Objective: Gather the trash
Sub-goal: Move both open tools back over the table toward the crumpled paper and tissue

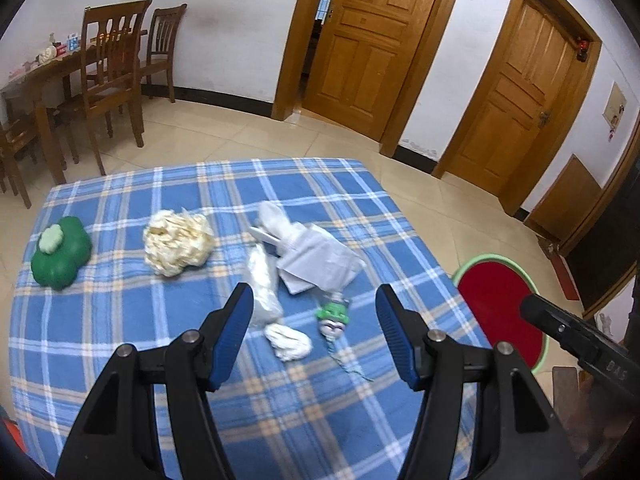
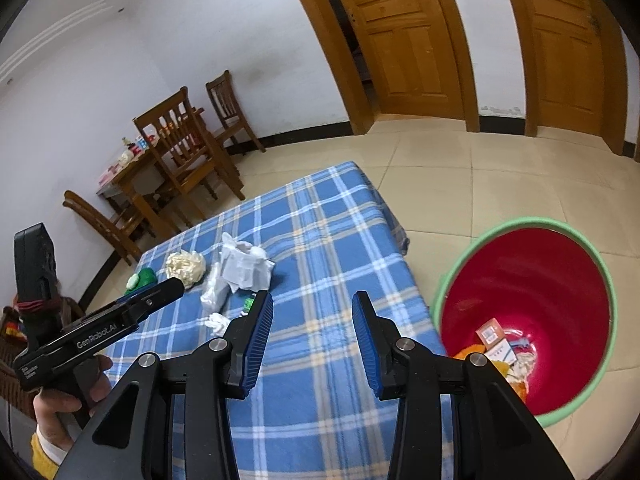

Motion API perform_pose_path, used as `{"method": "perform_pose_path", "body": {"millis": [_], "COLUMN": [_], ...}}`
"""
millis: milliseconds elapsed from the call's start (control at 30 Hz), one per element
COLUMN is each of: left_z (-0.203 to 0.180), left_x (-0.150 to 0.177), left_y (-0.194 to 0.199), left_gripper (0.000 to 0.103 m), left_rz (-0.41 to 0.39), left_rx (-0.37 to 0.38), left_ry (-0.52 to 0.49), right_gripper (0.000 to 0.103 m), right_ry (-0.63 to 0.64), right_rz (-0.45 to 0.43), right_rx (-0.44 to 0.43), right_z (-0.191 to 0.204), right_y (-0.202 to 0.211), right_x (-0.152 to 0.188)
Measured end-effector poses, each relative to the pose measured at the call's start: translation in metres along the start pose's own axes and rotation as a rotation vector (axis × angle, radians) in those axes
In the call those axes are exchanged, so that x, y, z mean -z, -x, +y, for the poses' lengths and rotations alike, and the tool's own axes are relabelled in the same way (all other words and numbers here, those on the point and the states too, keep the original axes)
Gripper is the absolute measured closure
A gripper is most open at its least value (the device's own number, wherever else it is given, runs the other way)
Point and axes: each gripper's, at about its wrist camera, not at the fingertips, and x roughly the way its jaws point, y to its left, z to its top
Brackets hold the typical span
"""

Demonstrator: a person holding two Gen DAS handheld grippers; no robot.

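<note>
Trash lies on a table with a blue plaid cloth (image 1: 120, 360): a crumpled yellowish wad (image 1: 178, 242), grey-white papers (image 1: 316, 258), a clear plastic wrapper (image 1: 262, 284), a small white tissue (image 1: 288, 342) and a green-and-white wrapper (image 1: 334, 314). My left gripper (image 1: 314, 320) hovers open above the tissue and wrappers, nothing between its fingers. My right gripper (image 2: 312, 330) is open and empty over the table's near right part. Beside the table stands a red bin with a green rim (image 2: 528, 304), holding some trash. The same pile (image 2: 236, 270) shows in the right wrist view.
A green flower-shaped box (image 1: 60, 254) sits at the table's left. Wooden chairs (image 1: 112, 76) and a dining table (image 1: 44, 68) stand by the far wall. Two wooden doors (image 1: 372, 40) are behind. A hand (image 2: 68, 396) holds the left gripper's handle.
</note>
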Motion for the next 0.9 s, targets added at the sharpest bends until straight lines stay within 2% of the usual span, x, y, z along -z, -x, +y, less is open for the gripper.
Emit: {"method": "perform_pose_path", "body": {"millis": [533, 900], "left_z": [0.052, 0.084], "left_x": [-0.017, -0.023], "left_y": [-0.028, -0.057], "left_gripper": [0.040, 0.040], "left_rz": [0.016, 0.035], "left_rx": [-0.068, -0.119], "left_ry": [0.046, 0.085], "right_gripper": [0.060, 0.054], "right_ry": [0.018, 0.056], "right_rz": [0.052, 0.113], "right_rx": [-0.026, -0.048], "right_z": [0.026, 0.042], "right_y": [-0.047, -0.089], "right_x": [-0.012, -0.018]}}
